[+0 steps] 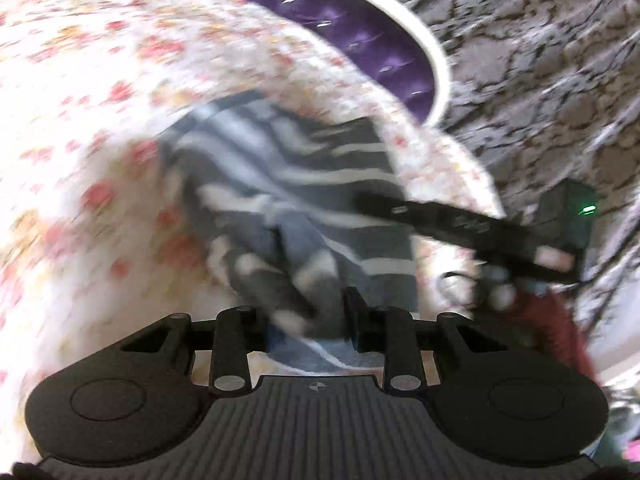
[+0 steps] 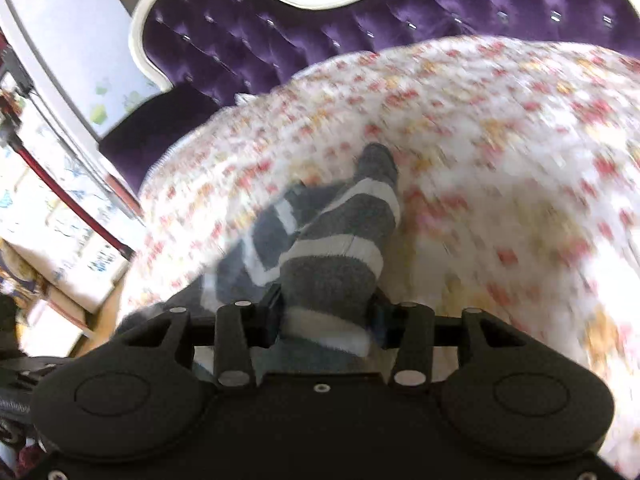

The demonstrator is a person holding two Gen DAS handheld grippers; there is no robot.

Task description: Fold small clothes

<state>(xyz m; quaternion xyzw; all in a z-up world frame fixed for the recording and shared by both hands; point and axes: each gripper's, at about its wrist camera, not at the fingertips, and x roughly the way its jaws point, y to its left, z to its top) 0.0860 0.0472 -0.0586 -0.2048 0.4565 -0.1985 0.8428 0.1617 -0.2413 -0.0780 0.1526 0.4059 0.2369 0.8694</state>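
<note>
- Left gripper (image 1: 310, 320): fingers pinched narrow on one end of the grey-and-white striped sock (image 1: 296, 200), above the floral bedspread (image 1: 100, 120).
- Right gripper (image 2: 326, 320): fingers clamped on the sock's (image 2: 340, 248) other end; fabric fills the gap.

Matte black grippers (image 2: 326, 320) (silver pivot screws)

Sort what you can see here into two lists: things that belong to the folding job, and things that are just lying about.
Belongs to the job:
- striped garment, grey and white
- left hand-held gripper, shut on it
- right hand-held gripper, shut on it
- floral bedspread, the surface beneath

Just lying about:
- purple tufted headboard
- white cabinet
- red fabric
</note>
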